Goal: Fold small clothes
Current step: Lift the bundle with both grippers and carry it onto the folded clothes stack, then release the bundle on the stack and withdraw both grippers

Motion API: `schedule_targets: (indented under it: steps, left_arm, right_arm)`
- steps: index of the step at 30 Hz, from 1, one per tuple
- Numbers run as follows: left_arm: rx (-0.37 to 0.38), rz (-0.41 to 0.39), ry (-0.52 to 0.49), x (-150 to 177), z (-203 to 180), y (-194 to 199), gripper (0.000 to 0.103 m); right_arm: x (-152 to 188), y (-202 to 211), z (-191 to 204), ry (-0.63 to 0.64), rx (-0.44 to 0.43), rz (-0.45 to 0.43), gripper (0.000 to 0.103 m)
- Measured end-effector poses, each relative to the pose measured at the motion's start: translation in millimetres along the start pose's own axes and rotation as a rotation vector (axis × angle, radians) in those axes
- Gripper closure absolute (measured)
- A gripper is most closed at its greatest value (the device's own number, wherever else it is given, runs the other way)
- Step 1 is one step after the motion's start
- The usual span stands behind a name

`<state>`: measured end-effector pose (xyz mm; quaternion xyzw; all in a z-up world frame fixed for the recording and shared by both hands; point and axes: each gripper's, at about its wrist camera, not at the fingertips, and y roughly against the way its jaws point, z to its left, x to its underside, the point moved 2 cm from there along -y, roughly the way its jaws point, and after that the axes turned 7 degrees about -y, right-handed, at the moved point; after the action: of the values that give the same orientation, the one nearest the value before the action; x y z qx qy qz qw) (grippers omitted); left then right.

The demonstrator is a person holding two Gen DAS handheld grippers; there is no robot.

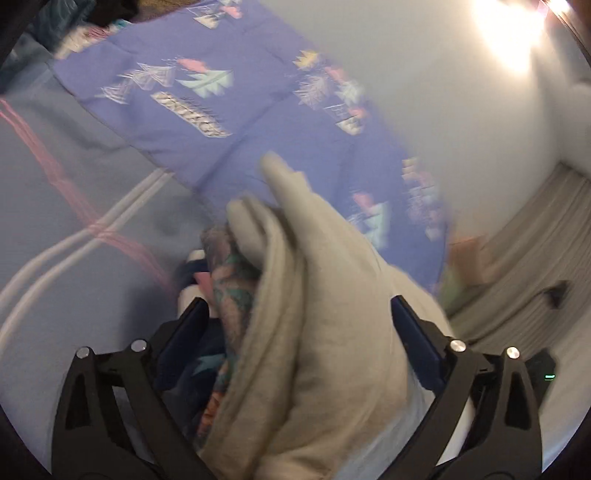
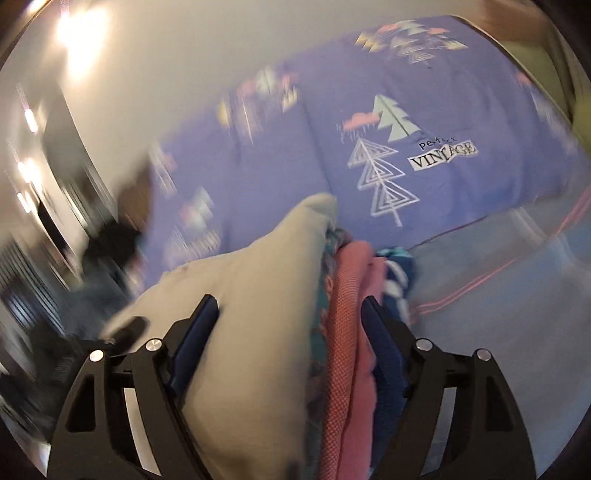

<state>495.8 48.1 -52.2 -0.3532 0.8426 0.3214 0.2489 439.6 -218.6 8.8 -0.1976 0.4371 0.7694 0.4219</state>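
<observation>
- folded clothes make a thick stack, held standing on edge between both grippers: the layers run upright, side by side.
- outer layer is a beige garment of soft, matte, fleece-like cloth with rounded folds; next to it a teal and pink patterned piece, then a coral pink knit with a fine dotted weave, then a navy piece with white marks.
- left gripper has its jaws closed on the stack, black fingers with dark blue pads pressing on each side.
- right gripper also clamps the same stack, one pad on the beige side, the other on the navy side.
- behind the stack lies a purple pillow with printed trees, a pink cloud and the word "vintage"; the cloth looks smooth with soft creases.
- under it is a grey-blue bedsheet with thin pink and white lines.
- pale wall and a bright light glare are behind; both views are blurred at the edges.
</observation>
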Motion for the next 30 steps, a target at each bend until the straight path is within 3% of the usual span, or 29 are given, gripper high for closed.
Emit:
schedule_targets:
  steps: [2,5,10,13,15,21,26,30]
  left_arm:
    - [-0.055,0.001,-0.032,-11.2,-8.9,7.7,0.005]
    - [-0.146,-0.092,-0.178,-7.1,-25.2,19.1,0.005]
    - [-0.194,-0.188,-0.229,4.3,-34.1,42.4,0.005]
    - [-0.279,-0.270,-0.304,9.6,-41.3,64.3,0.005]
    - [-0.308,-0.304,-0.340,17.8,-49.6,81.1,0.005]
    - [-0.376,-0.315,-0.417,49.6,-66.6,121.1,0.005]
    - [-0.446,-0.293,-0.601,99.3,-98.8,162.9,0.002]
    - [-0.444,-0.237,-0.660,127.7,-108.8,188.2,0.002]
  right_arm:
    - [-12.8,4.4,12.9,0.022,0.001,0.015,0.022]
    - [-2.2,17.6,33.5,0.141,0.083,-0.095,0.018]
    - [24.8,51.6,38.9,0.211,0.137,-0.274,0.014]
    - [41.8,77.0,35.6,0.254,0.199,-0.385,0.013]
    - [52.4,90.3,30.1,0.256,0.217,-0.411,0.012]
    - [86.4,127.9,6.3,0.159,0.205,-0.331,0.009]
    - [125.0,159.0,18.5,0.263,0.191,-0.260,0.005]
    - [150.2,176.6,30.3,0.316,0.159,-0.201,0.001]
